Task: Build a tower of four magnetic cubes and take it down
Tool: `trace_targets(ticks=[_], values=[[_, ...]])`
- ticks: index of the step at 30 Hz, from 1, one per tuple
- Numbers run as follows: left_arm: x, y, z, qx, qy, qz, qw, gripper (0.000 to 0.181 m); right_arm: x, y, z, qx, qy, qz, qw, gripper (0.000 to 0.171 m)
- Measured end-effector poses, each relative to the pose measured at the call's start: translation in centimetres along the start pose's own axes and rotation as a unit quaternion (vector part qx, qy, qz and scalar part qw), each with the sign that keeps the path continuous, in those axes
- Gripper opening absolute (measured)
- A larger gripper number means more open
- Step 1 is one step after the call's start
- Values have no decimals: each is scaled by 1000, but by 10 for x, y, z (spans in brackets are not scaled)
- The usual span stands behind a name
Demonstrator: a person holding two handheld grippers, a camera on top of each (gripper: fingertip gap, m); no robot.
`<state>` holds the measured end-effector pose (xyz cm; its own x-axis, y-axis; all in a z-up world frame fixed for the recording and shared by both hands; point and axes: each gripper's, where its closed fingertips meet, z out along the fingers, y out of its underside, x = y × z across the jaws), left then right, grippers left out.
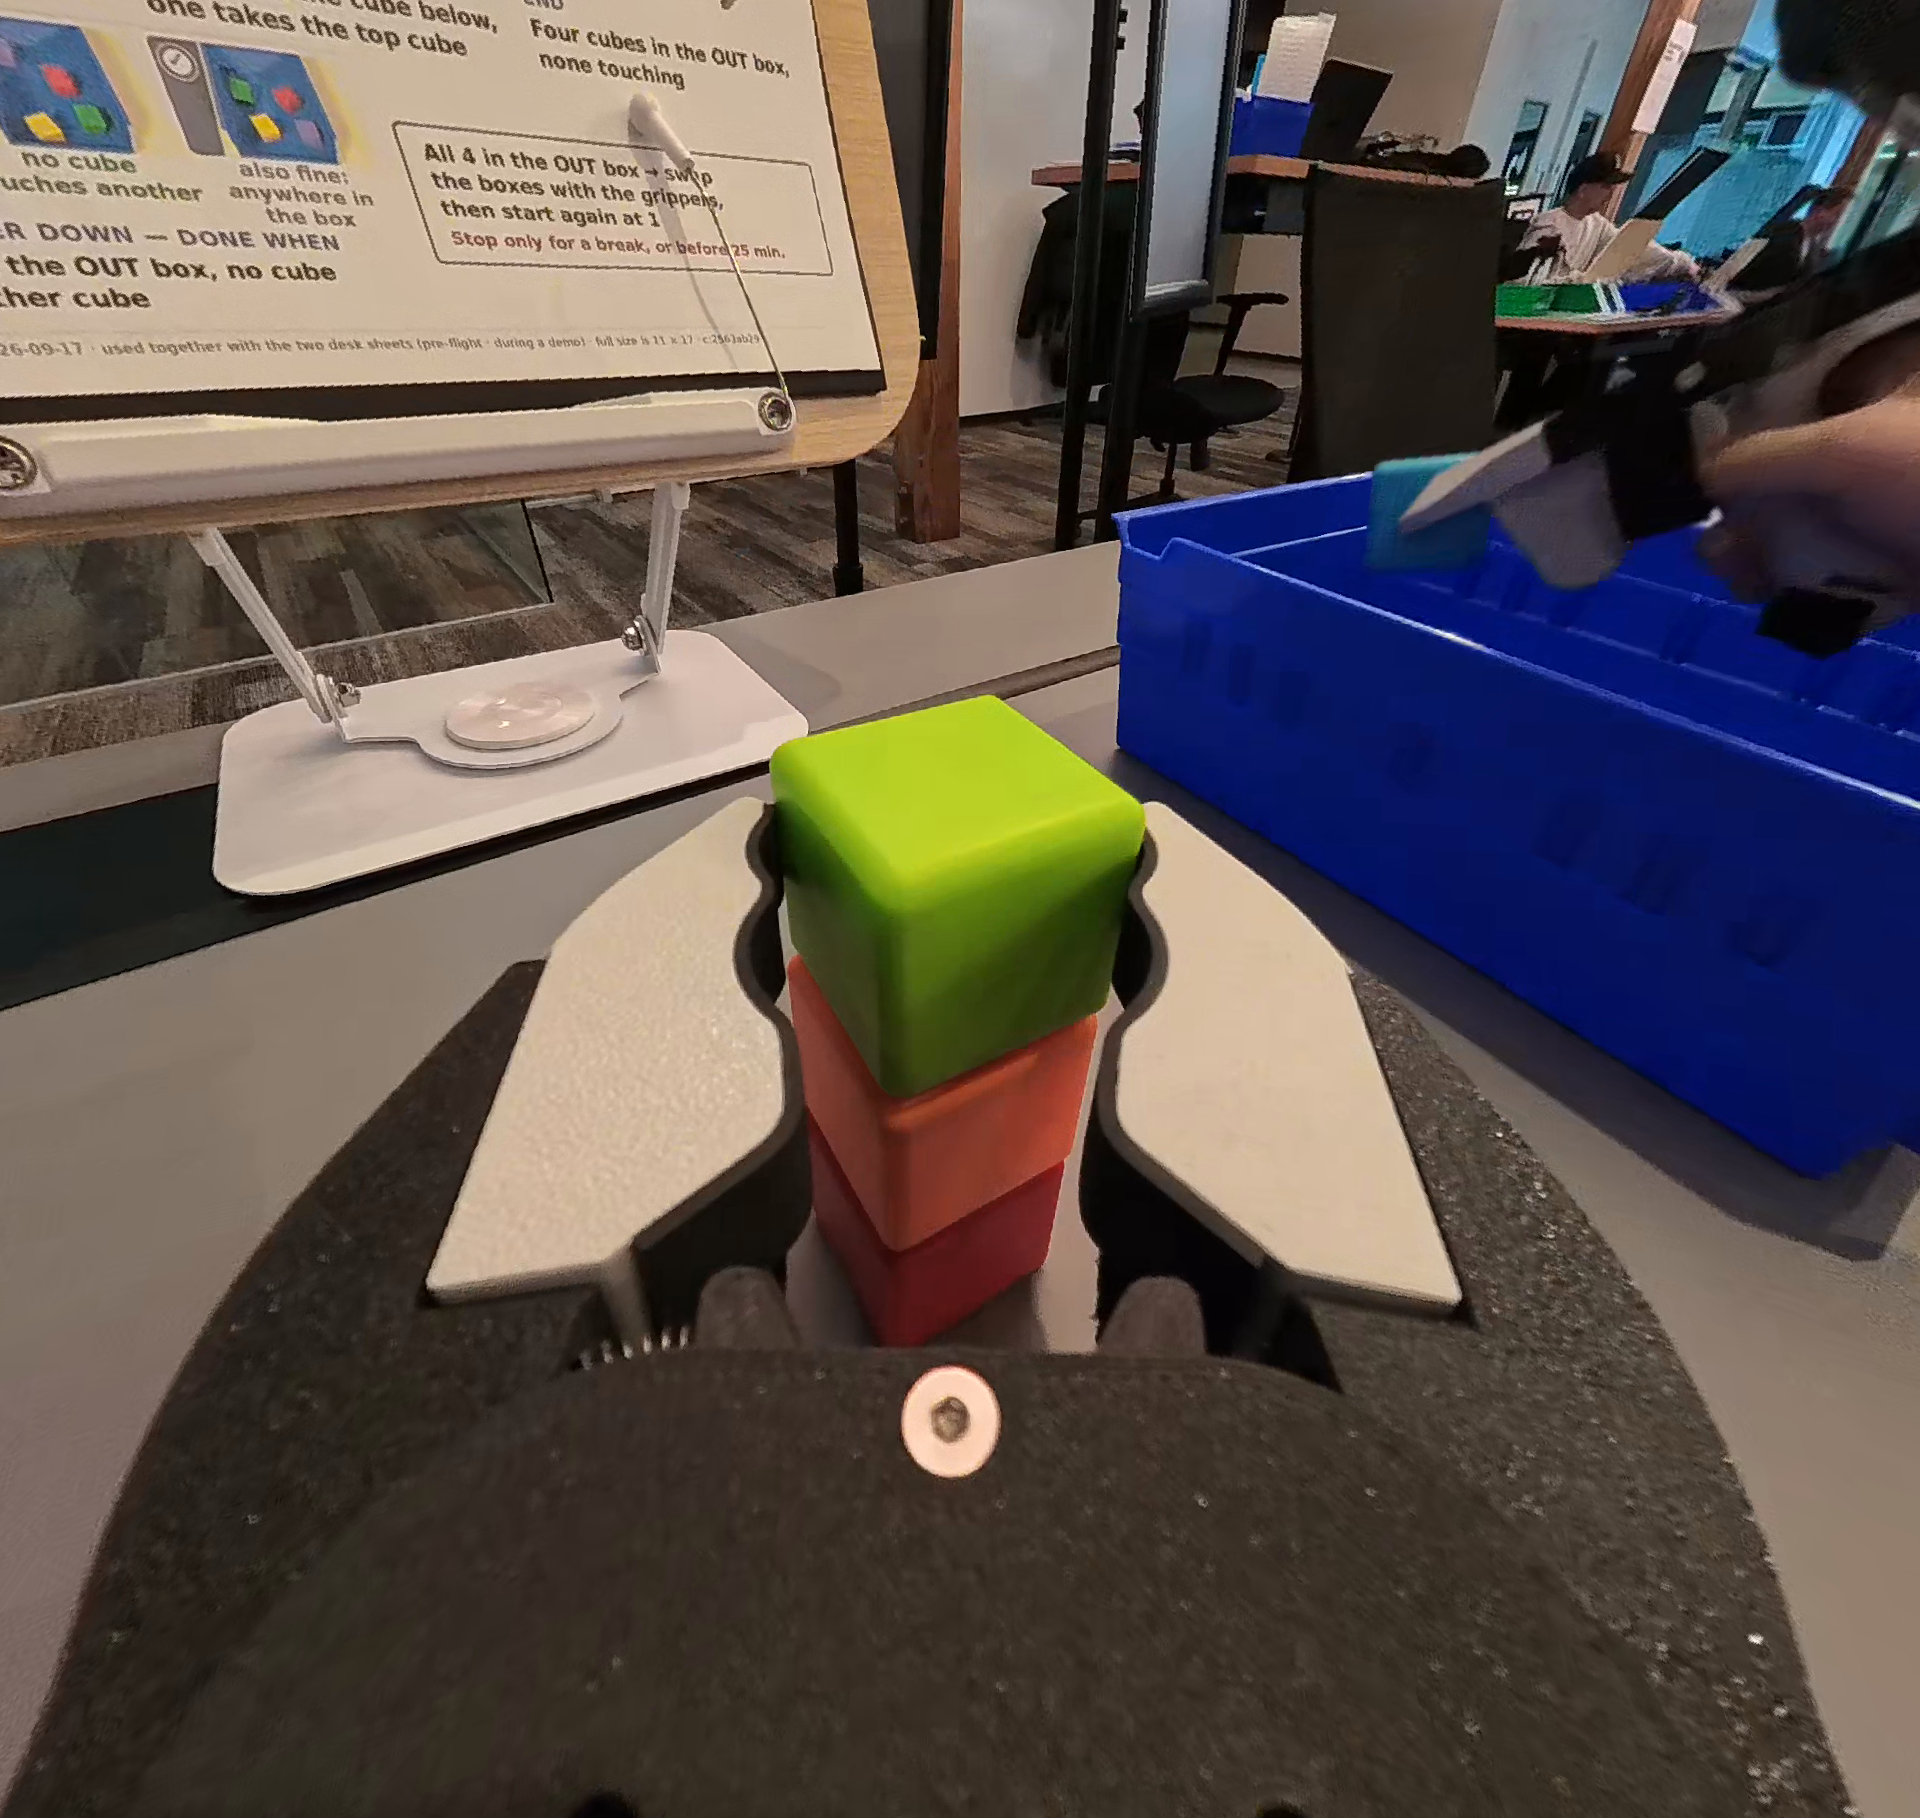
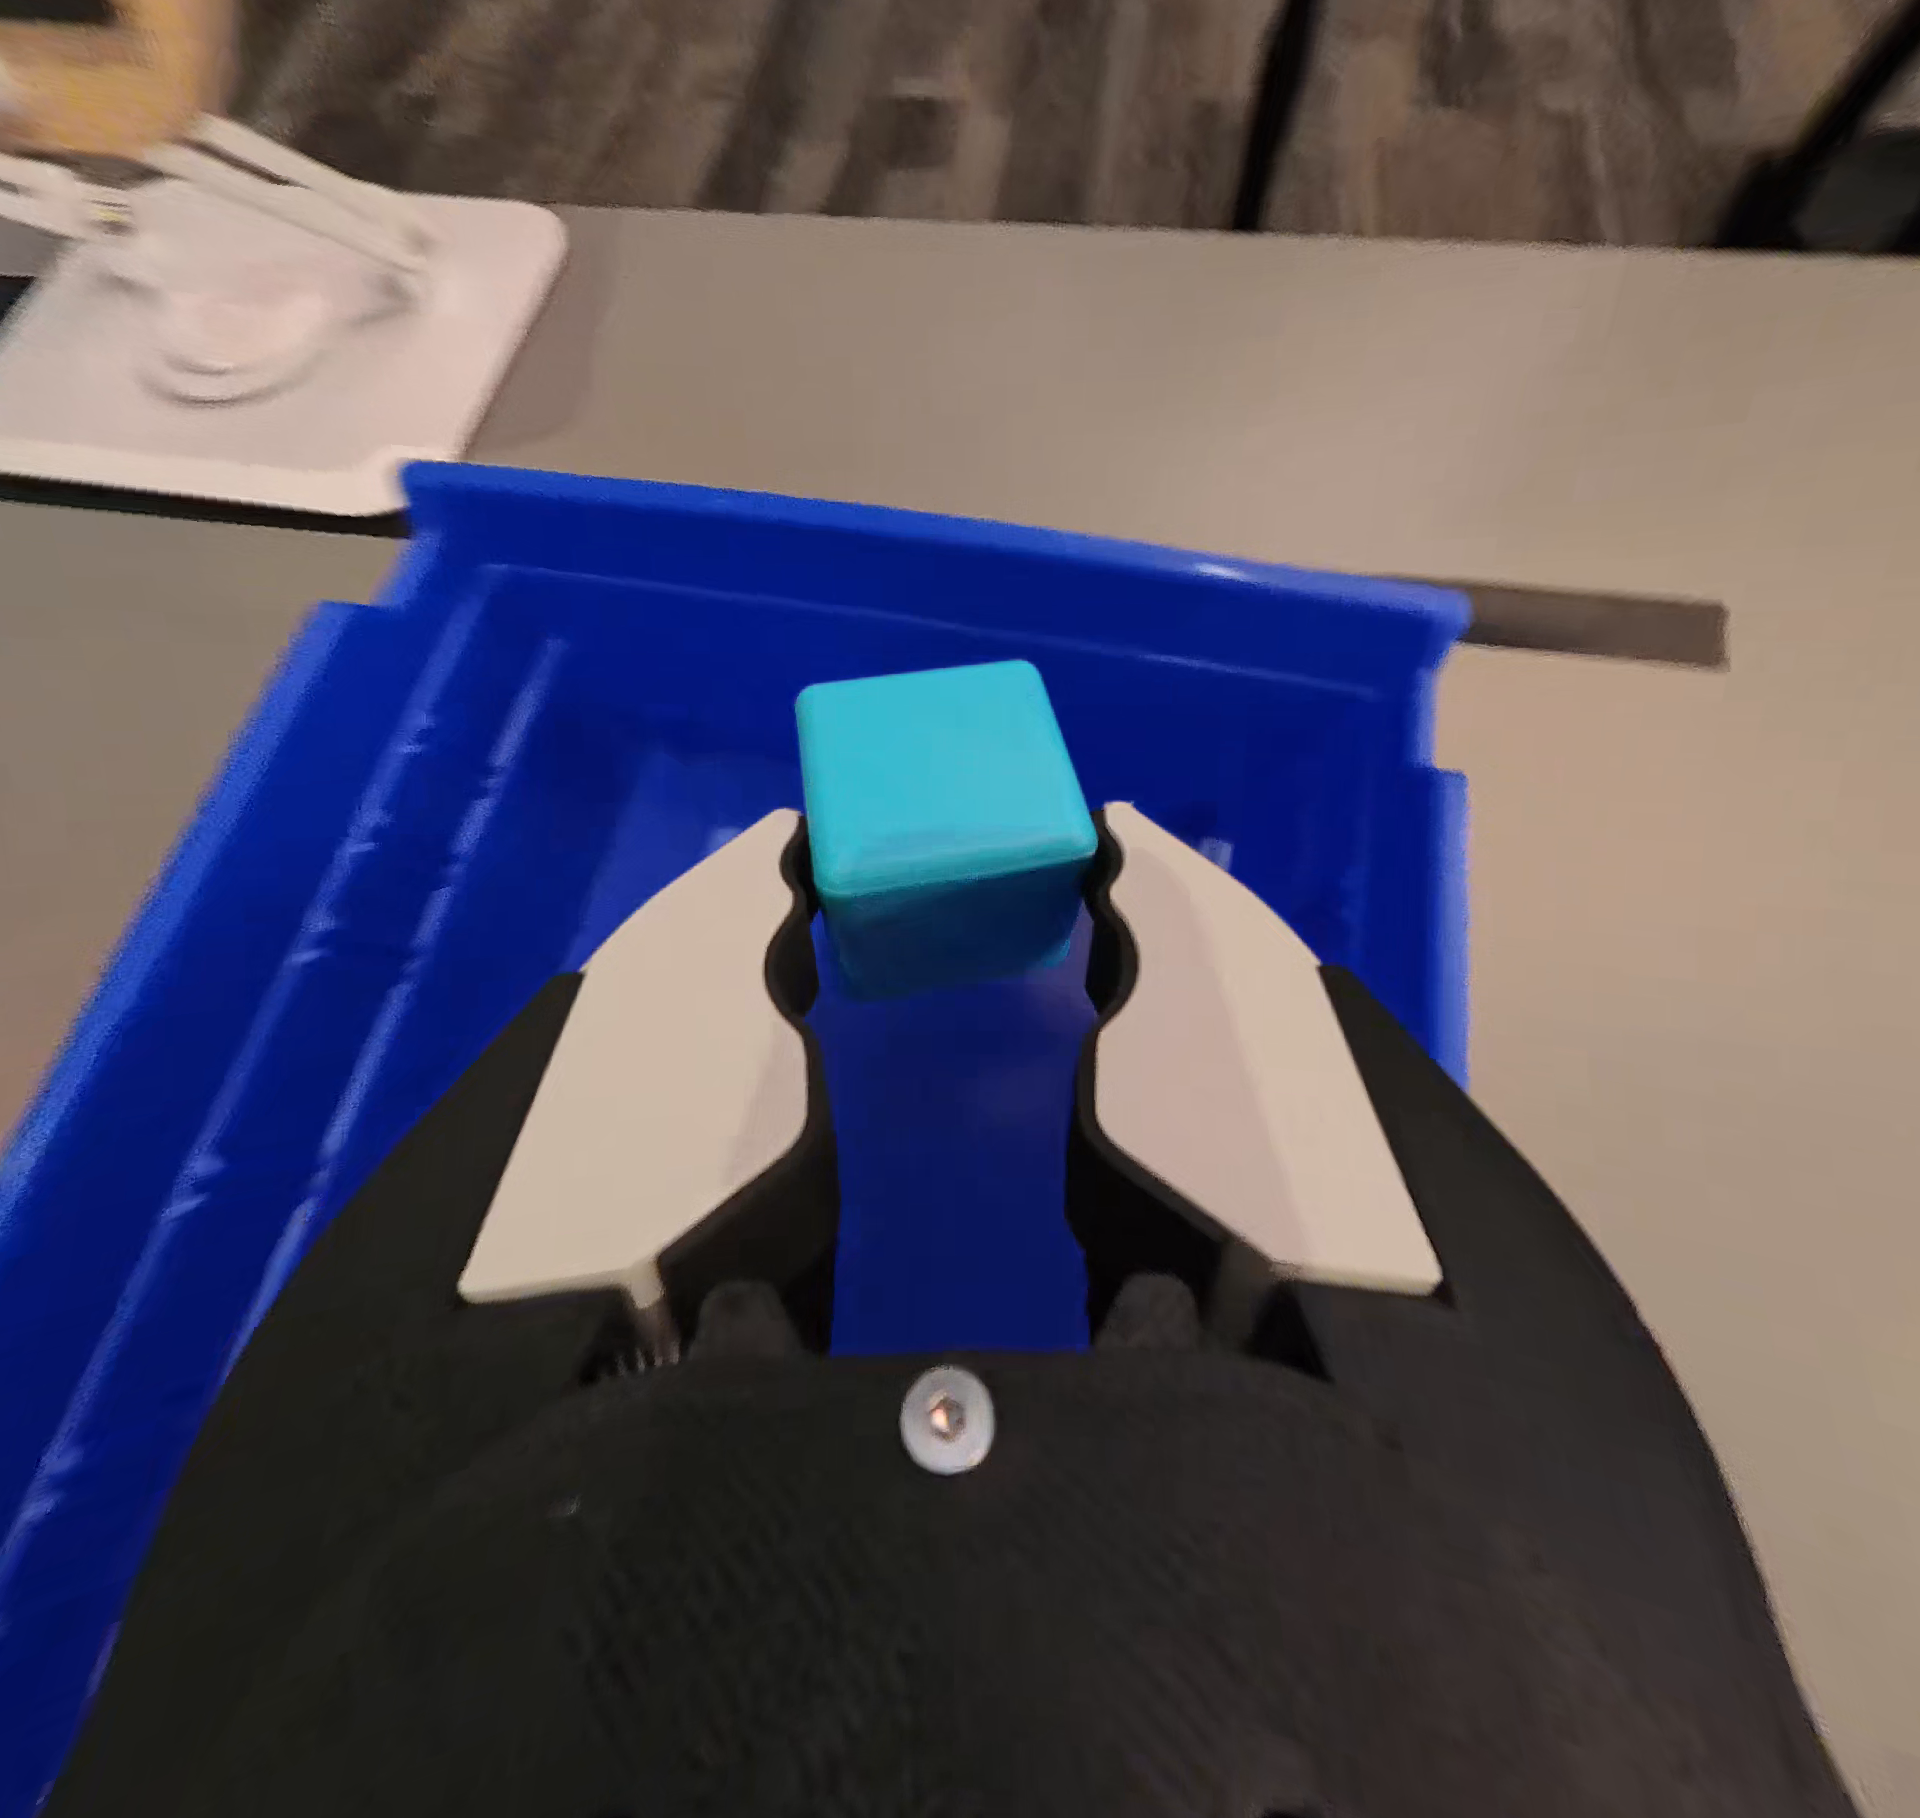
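A stack of three cubes stands on the grey table: a green cube (image 1: pixel 951 885) on top, an orange cube (image 1: pixel 940 1145) under it, a red cube (image 1: pixel 935 1269) at the bottom. My left gripper (image 1: pixel 951 843) is shut on the green cube. My right gripper (image 2: pixel 945 833) is shut on a teal cube (image 2: pixel 940 823) and holds it over the inside of the blue box (image 2: pixel 343 895). The right gripper with the teal cube (image 1: pixel 1423 511) also shows blurred in the left wrist view, above the blue box (image 1: pixel 1455 833).
A white stand base (image 1: pixel 468 760) carries a wooden board with an instruction sheet (image 1: pixel 416 158) behind the stack. The stand base (image 2: pixel 260 345) shows left of the box in the right wrist view. A dark seam (image 2: pixel 1590 630) crosses the table. Office desks and seated people are far behind.
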<state>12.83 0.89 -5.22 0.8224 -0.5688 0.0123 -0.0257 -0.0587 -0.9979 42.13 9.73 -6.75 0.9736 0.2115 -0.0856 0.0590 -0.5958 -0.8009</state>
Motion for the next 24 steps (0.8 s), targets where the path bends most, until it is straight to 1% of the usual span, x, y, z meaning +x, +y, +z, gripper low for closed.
trace_targets(ticks=[5,10,13,15,17,20,22,24], values=[[0,0,0,0,0,-1,1000,61,22,30,26,-37,76,54,995,51],[0,0,0,-1,-1,-1,1000,61,39,53,35,-82,143,56,985,52],[0,0,1,-2,-1,0,1000,62,39,61,40,-101,141,50,984,52],[-1,0,0,-3,-5,-1,1000,62,38,65,40,-115,140,42,983,59],[0,0,0,-1,-4,-1,1000,61,35,62,39,-115,135,33,983,66],[2,0,0,-3,4,-3,1000,62,31,49,33,-98,137,13,986,71],[5,1,0,-3,10,-10,1000,77,26,34,26,-70,133,7,989,71],[8,5,0,-11,9,-4,1000,83,21,17,15,-39,130,4,991,71]])
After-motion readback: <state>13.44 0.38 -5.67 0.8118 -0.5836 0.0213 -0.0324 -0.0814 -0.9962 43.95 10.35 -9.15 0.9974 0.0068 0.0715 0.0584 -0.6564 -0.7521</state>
